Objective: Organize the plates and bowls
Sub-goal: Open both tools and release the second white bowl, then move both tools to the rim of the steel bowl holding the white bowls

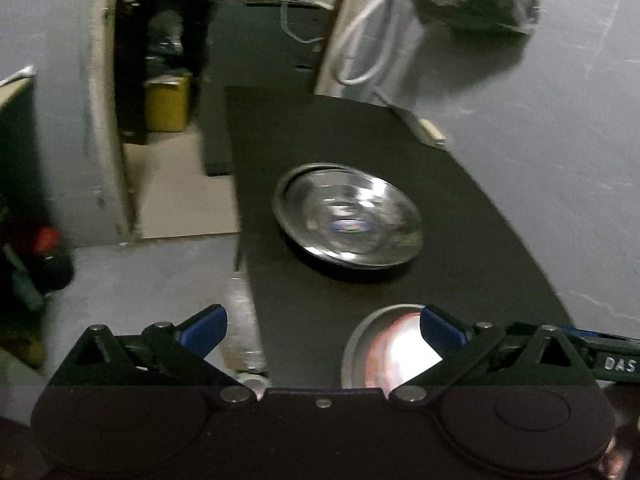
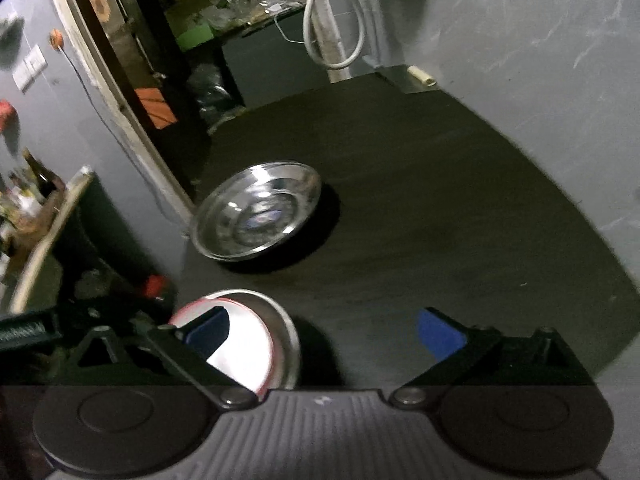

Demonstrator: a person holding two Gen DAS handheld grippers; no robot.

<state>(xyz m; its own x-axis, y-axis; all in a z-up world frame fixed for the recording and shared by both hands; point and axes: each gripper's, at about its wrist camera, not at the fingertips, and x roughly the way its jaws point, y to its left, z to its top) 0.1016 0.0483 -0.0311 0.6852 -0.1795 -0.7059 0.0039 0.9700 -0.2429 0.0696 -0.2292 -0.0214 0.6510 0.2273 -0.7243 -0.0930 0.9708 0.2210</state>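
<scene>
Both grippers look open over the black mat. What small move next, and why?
Probably close the right gripper on the rim of the small steel bowl beside its left finger. Both grippers are open and empty, and that bowl sits apart from the wide shiny steel plates stacked farther back on the black mat. Left gripper can stay clear.

A glossy polished steel plate [image 1: 347,222] and steel bowl [image 2: 256,344] are seen on a matt black mat [image 2: 420,200].
</scene>
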